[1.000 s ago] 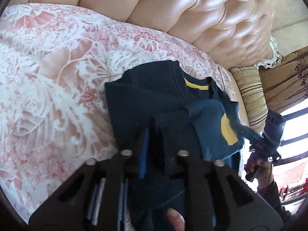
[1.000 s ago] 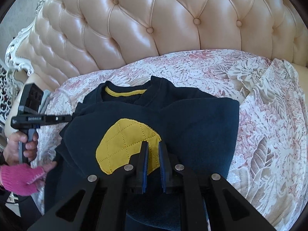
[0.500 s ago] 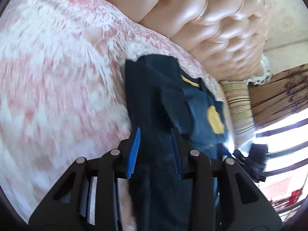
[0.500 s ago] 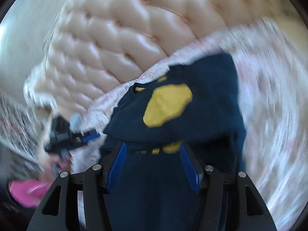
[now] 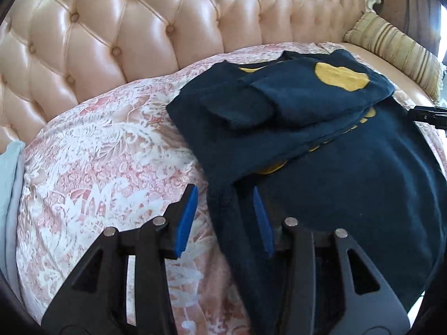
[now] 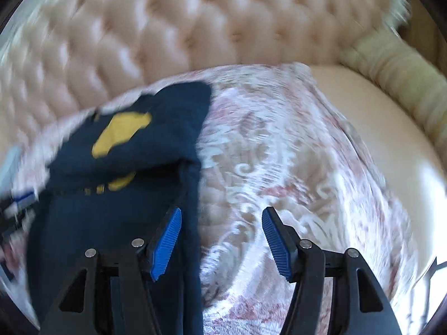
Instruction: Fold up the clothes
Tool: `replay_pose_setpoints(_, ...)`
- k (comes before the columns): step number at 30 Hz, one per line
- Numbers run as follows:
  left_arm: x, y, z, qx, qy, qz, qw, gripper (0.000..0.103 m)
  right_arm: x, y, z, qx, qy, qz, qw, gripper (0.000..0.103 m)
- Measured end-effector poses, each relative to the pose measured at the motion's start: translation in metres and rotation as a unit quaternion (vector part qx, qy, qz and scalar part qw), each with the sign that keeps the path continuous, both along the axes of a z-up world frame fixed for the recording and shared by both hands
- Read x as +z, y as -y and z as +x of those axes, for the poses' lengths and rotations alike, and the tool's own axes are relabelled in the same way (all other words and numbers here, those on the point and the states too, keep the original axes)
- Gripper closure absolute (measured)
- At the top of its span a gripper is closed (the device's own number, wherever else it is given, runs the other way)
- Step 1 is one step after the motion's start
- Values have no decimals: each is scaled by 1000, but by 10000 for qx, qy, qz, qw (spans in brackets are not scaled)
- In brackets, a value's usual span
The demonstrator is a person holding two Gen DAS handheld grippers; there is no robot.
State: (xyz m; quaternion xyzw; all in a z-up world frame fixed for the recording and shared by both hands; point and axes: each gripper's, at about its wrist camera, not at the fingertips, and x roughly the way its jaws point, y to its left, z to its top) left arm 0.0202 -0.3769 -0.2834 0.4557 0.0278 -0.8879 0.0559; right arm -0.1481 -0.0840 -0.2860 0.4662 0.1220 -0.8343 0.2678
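Over the near left edge of the dark navy knit sweater with yellow quilted patches (image 5: 349,184), the left gripper (image 5: 225,217) hangs with its blue ribbed pads apart and opening; the sweater's side hem runs up between them, yet neither pad presses on the cloth. Across the garment, the right gripper (image 6: 222,240) stands spread wide at the opposite side edge, one pad over the navy cloth and the other over the cover, with nothing pinched between them; that view is smeared by motion, so finer contact cannot be told.

Outward from the pads, the sweater lies on the pink-and-white floral brocade cover (image 5: 106,150) spread over the seat, its collar end close to the back edge under the tufted peach leather sofa back (image 5: 134,28). Both sleeves appear to be already laid inward across the chest, one with its yellow elbow patch (image 5: 340,76) facing up, the other cuff lying beside it. A striped beige bolster cushion (image 5: 396,50) sits at the seat's far right corner, clear of the garment.

Judged from this, the sleeve folds are done and the body is narrowed to a long panel. What is left seems to be bringing the lower hem up toward the collar, then perhaps a tidy.
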Motion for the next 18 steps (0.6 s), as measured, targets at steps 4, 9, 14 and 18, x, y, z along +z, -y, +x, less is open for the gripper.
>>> replay_pose_setpoints(4,-7,12,4,247,44,103,9996,58,-5,18,-13,189,-136,289,9993,42)
replay_pose_setpoints(9,-4,14,5,222,23,175,9996,58,-6,32,-25,427,-382,474,9972,42)
replay_pose_setpoints(14,-3,-9,-8,-39,33,-451,9990,58,-9,40,-31,447,-450,584,9963,42)
replay_pose_setpoints(18,-11,-16,-19,-1,255,-937,9953,82,-16,45,-30,474,-424,607,9961,73)
